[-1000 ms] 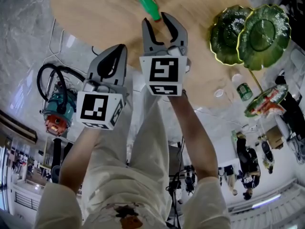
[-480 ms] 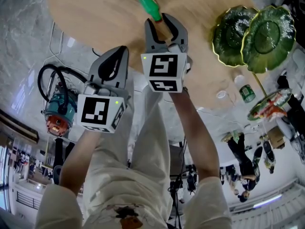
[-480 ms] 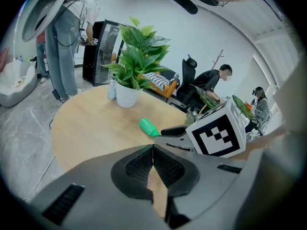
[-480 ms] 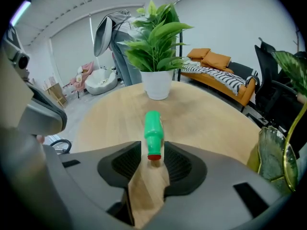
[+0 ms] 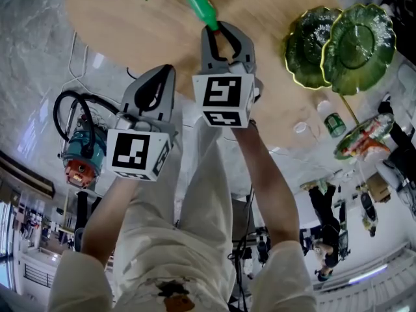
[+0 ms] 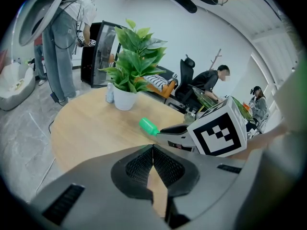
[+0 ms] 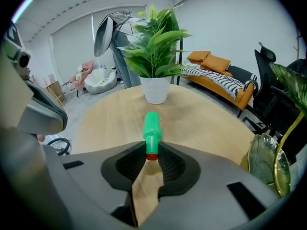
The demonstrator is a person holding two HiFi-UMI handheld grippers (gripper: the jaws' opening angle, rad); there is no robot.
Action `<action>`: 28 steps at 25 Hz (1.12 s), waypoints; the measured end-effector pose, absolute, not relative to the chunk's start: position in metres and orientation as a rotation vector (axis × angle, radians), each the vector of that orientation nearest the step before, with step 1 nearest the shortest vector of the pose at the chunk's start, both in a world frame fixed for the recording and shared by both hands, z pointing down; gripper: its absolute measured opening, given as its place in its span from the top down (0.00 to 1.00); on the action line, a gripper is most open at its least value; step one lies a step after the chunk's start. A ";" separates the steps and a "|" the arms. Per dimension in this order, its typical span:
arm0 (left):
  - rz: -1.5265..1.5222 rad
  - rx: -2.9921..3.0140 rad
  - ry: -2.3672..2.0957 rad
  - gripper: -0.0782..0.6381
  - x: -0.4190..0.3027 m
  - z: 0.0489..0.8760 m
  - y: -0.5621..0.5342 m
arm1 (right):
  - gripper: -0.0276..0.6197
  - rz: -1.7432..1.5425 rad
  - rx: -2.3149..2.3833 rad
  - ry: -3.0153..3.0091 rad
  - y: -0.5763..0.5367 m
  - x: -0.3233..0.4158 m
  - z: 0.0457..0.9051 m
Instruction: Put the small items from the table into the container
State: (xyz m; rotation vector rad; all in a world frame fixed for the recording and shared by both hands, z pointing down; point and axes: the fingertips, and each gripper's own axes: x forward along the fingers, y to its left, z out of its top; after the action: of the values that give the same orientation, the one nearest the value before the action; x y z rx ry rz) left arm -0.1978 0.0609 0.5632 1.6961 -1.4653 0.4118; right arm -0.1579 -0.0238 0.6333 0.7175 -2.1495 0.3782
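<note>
— Where's the green bottle [image 7: 152, 127]?

— Lying on its side on the round wooden table [image 5: 130, 25], with its fat end pointing away from the person and toward the potted plant [image 7: 156, 56]. The narrow end, red at the tip, points back at the person.

— And that end is in the grabber?

— Yes. The right gripper [image 5: 225, 32] tilts down over the table with the neck of the bottle between its jaws. They're closing, and both ribbed pads [image 7: 168, 163] look to be up against the green neck, one on each side. The body of the bottle sticks out past the fingertips and rests on the wood.

— What about the other one?

— The left gripper [image 5: 158, 83] is just beside the right one, a bit nearer the person and at the table's near edge. It's tilted down too. Its jaws are pressed together with nothing between them.

— Anything else on the table?

— The plant in its white pot stands beyond the bottle, well apart from it. Off to the person's right, near the table's edge, there are two green leaf-shaped dishes [image 5: 341, 44] overlapping each other. Neither gripper is close to them.
</note>
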 end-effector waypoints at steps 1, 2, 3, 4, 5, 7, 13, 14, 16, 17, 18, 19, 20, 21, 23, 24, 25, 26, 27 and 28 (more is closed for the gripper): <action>0.412 1.699 -1.467 0.88 -0.198 0.562 0.060 | 0.83 0.377 0.718 -2.152 -0.024 -0.158 0.631; 0.412 1.702 -1.471 0.88 -0.198 0.560 0.058 | 0.83 0.375 0.722 -2.156 -0.026 -0.158 0.629; 0.411 1.704 -1.475 0.88 -0.198 0.558 0.057 | 0.83 0.375 0.730 -2.160 -0.027 -0.157 0.626; 0.411 1.705 -1.478 0.88 -0.198 0.556 0.056 | 0.83 0.374 0.737 -2.165 -0.027 -0.156 0.623; 0.410 1.706 -1.479 0.88 -0.197 0.554 0.055 | 0.83 0.371 0.740 -2.171 -0.028 -0.156 0.619; 0.410 1.711 -1.477 0.88 -0.193 0.549 0.055 | 0.83 0.365 0.740 -2.181 -0.030 -0.155 0.611; 0.402 1.731 -1.487 0.88 -0.181 0.532 0.050 | 0.83 0.361 0.740 -2.206 -0.028 -0.149 0.590; 0.402 1.733 -1.487 0.88 -0.179 0.528 0.051 | 0.83 0.356 0.738 -2.208 -0.027 -0.147 0.585; 0.401 1.739 -1.488 0.88 -0.174 0.519 0.051 | 0.83 0.355 0.726 -2.213 -0.022 -0.144 0.575; 0.400 1.743 -1.490 0.88 -0.173 0.515 0.050 | 0.83 0.355 0.718 -2.217 -0.020 -0.143 0.571; 0.398 1.749 -1.495 0.88 -0.171 0.511 0.049 | 0.83 0.351 0.709 -2.220 -0.018 -0.142 0.567; 0.397 1.754 -1.499 0.88 -0.170 0.507 0.047 | 0.83 0.346 0.700 -2.223 -0.017 -0.141 0.564; 0.397 1.758 -1.504 0.88 -0.169 0.502 0.046 | 0.83 0.340 0.690 -2.225 -0.015 -0.139 0.560; 0.397 1.760 -1.508 0.88 -0.169 0.498 0.045 | 0.83 0.333 0.681 -2.228 -0.013 -0.138 0.556; 0.399 1.765 -1.518 0.88 -0.167 0.490 0.044 | 0.83 0.322 0.666 -2.235 -0.010 -0.134 0.547; 0.399 1.766 -1.523 0.88 -0.166 0.486 0.044 | 0.83 0.319 0.662 -2.240 -0.008 -0.133 0.542; 0.400 1.768 -1.529 0.88 -0.166 0.481 0.044 | 0.83 0.318 0.659 -2.244 -0.007 -0.132 0.537; 0.400 1.770 -1.533 0.88 -0.165 0.477 0.044 | 0.83 0.318 0.657 -2.246 -0.005 -0.130 0.532; 0.400 1.773 -1.536 0.88 -0.164 0.472 0.043 | 0.83 0.318 0.656 -2.248 -0.004 -0.128 0.527; 0.399 1.776 -1.540 0.88 -0.163 0.467 0.042 | 0.83 0.318 0.655 -2.249 -0.003 -0.126 0.522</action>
State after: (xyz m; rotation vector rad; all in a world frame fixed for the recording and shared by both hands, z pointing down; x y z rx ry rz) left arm -0.1626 0.0420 0.4667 1.7762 -1.5400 0.3987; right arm -0.1257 -0.0032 0.5217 0.6549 -2.2489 0.3176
